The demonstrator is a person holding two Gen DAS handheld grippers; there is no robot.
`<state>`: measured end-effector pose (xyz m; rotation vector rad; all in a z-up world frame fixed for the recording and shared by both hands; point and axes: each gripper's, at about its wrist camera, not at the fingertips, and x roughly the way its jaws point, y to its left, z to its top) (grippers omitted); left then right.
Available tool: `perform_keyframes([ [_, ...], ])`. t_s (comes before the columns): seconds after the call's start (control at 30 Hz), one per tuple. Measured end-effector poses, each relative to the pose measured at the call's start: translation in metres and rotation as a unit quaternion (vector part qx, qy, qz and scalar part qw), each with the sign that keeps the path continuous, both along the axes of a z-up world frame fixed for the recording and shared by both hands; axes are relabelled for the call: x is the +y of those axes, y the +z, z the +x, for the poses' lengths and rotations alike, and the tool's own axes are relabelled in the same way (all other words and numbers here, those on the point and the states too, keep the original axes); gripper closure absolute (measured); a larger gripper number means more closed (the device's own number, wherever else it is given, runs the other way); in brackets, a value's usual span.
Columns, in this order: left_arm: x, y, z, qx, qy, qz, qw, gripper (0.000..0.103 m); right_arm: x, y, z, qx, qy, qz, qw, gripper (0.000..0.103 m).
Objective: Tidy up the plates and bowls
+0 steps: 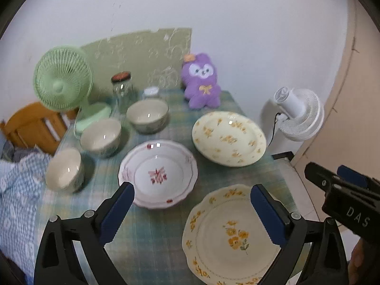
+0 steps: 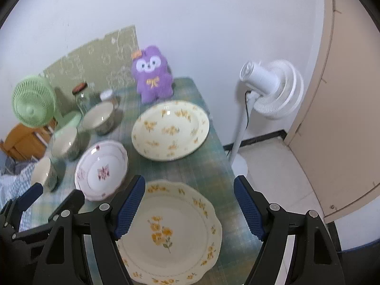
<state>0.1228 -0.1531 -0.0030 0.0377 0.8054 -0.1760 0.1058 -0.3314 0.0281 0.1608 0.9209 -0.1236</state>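
Note:
A cream plate with a scalloped rim and yellow flowers (image 1: 228, 235) (image 2: 171, 232) lies at the table's near right. A larger round yellow-flowered plate (image 1: 229, 139) (image 2: 169, 130) lies behind it. A white dish with pink flowers (image 1: 158, 173) (image 2: 102, 169) sits in the middle. Three cream bowls (image 1: 147, 116) (image 1: 101, 136) (image 1: 64, 171) stand in a row on the left. My left gripper (image 1: 192, 199) is open above the table between the pink dish and the scalloped plate. My right gripper (image 2: 190, 190) is open above the scalloped plate and also shows in the left wrist view (image 1: 332, 178).
A green fan (image 1: 63, 80), a glass jar (image 1: 122, 90), a small white-lidded jar (image 1: 151, 92) and a purple plush toy (image 1: 201, 80) stand along the back of the green checked tablecloth (image 1: 152, 237). A white standing fan (image 2: 268, 87) is on the floor right of the table.

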Motion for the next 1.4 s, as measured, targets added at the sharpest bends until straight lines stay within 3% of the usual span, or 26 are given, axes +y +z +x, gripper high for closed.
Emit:
perform_keyframes([
  [0.2, -0.008, 0.021, 0.003, -0.021, -0.015, -0.006, 0.9996, 0.000, 0.004, 0.024, 0.001, -0.029, 0.001, -0.014, 0.999, 0.022],
  [0.3, -0.014, 0.027, 0.006, -0.022, -0.021, -0.012, 0.9995, 0.000, 0.002, 0.032, 0.007, -0.045, 0.006, -0.023, 0.999, 0.013],
  [0.63, -0.045, 0.032, 0.046, -0.031, 0.000, 0.000, 0.9995, 0.000, -0.023, 0.035, 0.057, -0.054, 0.047, -0.026, 0.997, 0.012],
  [1.0, -0.083, 0.007, 0.107, -0.014, 0.033, 0.011, 0.9993, 0.001, -0.053, 0.005, 0.121, -0.041, 0.080, -0.029, 0.996, 0.012],
  [1.4, -0.098, -0.047, 0.173, 0.034, 0.068, 0.011, 0.9971, 0.010, -0.060, -0.056, 0.190, -0.018, 0.103, -0.027, 0.994, 0.012],
])
